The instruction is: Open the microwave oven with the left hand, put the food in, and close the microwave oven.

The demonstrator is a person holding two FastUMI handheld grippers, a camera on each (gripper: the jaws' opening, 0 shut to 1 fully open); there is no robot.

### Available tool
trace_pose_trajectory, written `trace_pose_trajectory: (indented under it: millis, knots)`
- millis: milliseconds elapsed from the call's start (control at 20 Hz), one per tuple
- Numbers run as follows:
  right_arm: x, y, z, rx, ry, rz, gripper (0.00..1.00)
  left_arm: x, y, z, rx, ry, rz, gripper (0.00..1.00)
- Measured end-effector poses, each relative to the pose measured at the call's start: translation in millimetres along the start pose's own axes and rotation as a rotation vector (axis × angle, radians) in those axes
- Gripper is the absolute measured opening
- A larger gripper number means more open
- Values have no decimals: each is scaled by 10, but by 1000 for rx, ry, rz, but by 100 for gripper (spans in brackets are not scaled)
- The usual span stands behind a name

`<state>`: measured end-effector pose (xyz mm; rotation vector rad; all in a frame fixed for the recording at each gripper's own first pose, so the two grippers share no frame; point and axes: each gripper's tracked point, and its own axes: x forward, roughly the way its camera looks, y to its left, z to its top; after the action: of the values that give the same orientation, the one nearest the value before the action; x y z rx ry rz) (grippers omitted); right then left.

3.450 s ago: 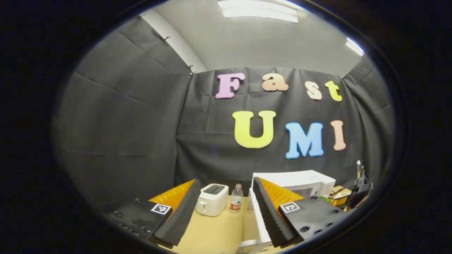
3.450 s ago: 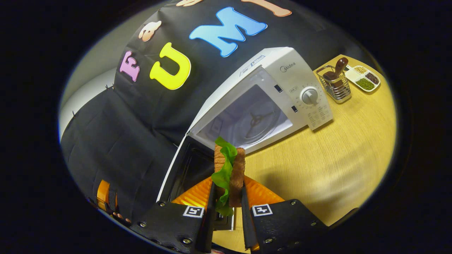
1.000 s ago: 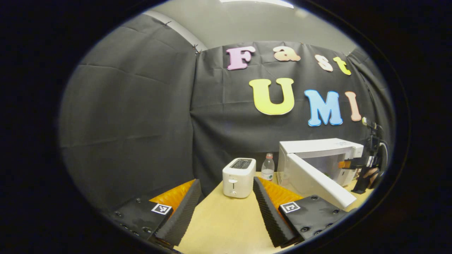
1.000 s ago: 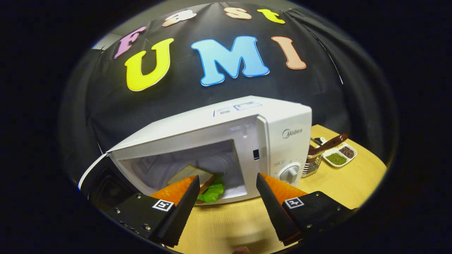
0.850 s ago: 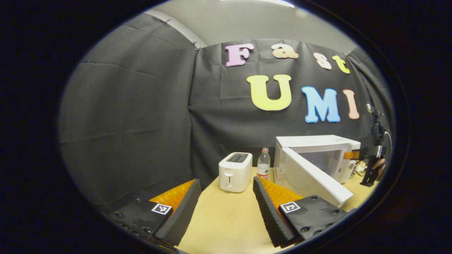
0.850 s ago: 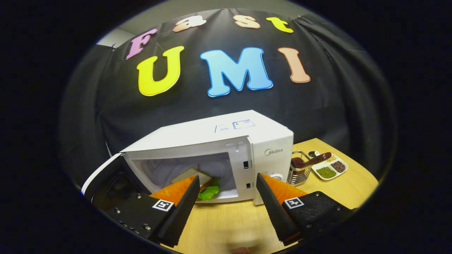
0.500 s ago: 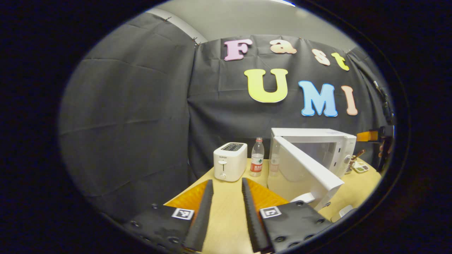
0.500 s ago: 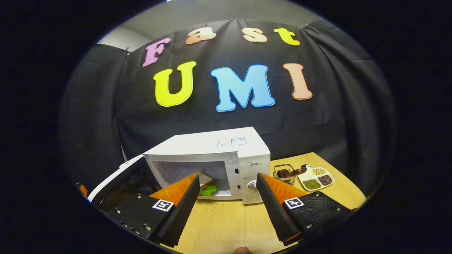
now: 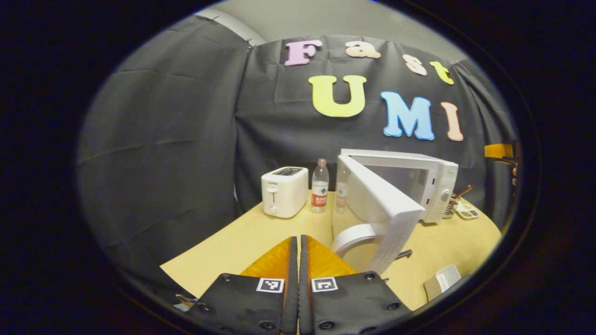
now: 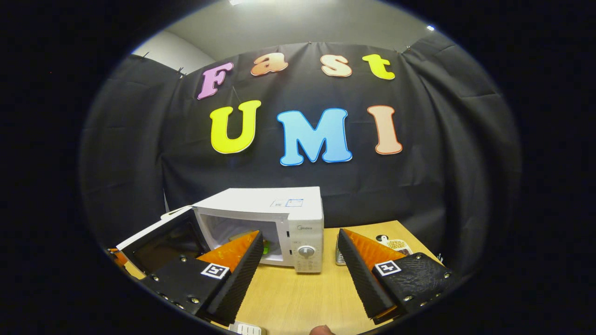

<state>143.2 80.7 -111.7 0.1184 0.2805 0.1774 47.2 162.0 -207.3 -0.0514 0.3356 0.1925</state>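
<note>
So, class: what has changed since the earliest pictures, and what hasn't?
The right hand-held gripper let go of the sandwich inside the microwave, opened and pulled back. The left hand-held gripper shut empty and backed off. The door stays open; the toaster and bottle haven't moved.

right hand-held gripper (image 10: pixel 298 263) wide open over the bench (image 10: pixel 302 298) | microwave (image 10: pixel 279 223) straight ahead, door (image 10: pixel 160 242) swung open | green bit of food (image 10: pixel 266 248) inside
</note>
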Motion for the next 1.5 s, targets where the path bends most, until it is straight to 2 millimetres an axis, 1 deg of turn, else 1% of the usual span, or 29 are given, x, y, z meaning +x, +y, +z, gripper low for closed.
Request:
trace_pose_trajectory:
  millis: [50,100,150,200,300,400,450,500,550,600,650,700,800,850,900,950,1000,1050,1100,1250,1350,1500]
  knots:
    - [-48,-90,-11,0,2,-7,93,-8,-22,6,12,-5,4,7]
    - [-90,-170,-21,-1,6,-10,98,-22,-94,14,6,-2,-4,5]
    - [-134,-250,-37,-2,10,-16,93,-34,-180,5,-2,1,-12,7]
    - [-176,-326,-47,-4,12,-23,98,-42,-254,5,1,3,-17,7]
    - [-247,-473,-56,-3,13,-36,98,-39,-405,8,13,1,-26,7]
    - [-317,-566,-80,14,18,-41,98,-39,-583,7,14,1,-46,7]
    - [-364,-610,-90,18,20,-42,93,-33,-682,6,17,0,-59,6]
    - [-405,-651,-89,14,21,-42,98,-22,-786,17,23,0,-74,7]
    - [-432,-695,-102,7,24,-43,98,-15,-895,22,27,2,-91,7]
    - [-466,-728,-106,3,26,-44,93,-6,-1020,36,30,5,-115,7]
    - [-496,-754,-100,1,22,-51,93,0,-1158,64,36,3,-144,7]
    - [-518,-793,-86,3,18,-64,98,21,-1298,83,46,3,-179,7]
    - [-569,-816,-95,24,21,-81,98,84,-1554,106,77,5,-249,7]
    - [-589,-807,-86,32,17,-87,93,125,-1678,105,88,10,-283,7]
    - [-604,-812,-82,34,18,-94,98,155,-1786,138,94,8,-312,7]
    - [-620,-806,-89,38,22,-101,98,182,-1880,183,97,0,-339,7]
    - [-633,-807,-74,44,23,-110,93,219,-1970,216,98,-4,-364,7]
    - [-635,-798,-67,49,26,-112,98,268,-2067,220,99,0,-390,7]
    - [-650,-783,-43,47,22,-116,98,313,-2156,237,101,3,-419,7]
    - [-672,-822,-29,28,12,-155,98,450,-2362,338,108,-8,-474,7]
    - [-692,-813,-43,34,16,-175,98,596,-2480,381,96,-13,-503,7]
    - [-728,-862,-75,37,27,-222,98,820,-2626,439,64,-7,-529,7]
